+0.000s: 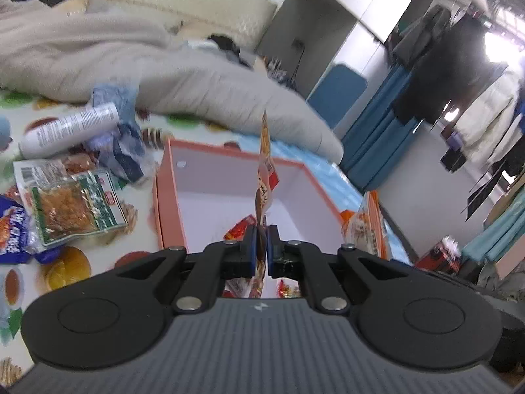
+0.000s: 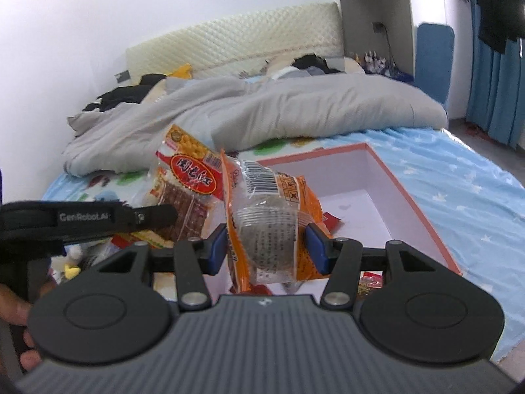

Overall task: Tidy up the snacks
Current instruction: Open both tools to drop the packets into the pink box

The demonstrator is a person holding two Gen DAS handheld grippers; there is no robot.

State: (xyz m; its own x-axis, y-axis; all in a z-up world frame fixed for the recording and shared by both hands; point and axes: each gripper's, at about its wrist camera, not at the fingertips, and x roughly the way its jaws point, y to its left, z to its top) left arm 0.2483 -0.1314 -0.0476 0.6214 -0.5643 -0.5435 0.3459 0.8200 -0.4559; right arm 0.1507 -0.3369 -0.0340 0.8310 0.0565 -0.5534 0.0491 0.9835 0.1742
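My left gripper (image 1: 261, 241) is shut on a thin red and orange snack packet (image 1: 265, 170), seen edge-on and standing up over the orange box (image 1: 159, 197) with a white inside. In the right wrist view that red packet (image 2: 193, 177) hangs from the left gripper (image 2: 164, 213) at the left. My right gripper (image 2: 267, 248) is shut on an orange cake packet (image 2: 265, 226) with a clear window, its blue pads (image 2: 218, 249) pressing both sides, above the box (image 2: 416, 197). Small red snacks (image 1: 239, 226) lie inside the box.
Loose on the printed bed sheet left of the box lie a green packet (image 1: 75, 203), a blue packet (image 1: 13, 229), a white bottle (image 1: 69, 128) and a crumpled blue bag (image 1: 121, 144). A grey duvet (image 2: 295, 111) lies behind. A person's hand (image 2: 13, 312) holds the left gripper.
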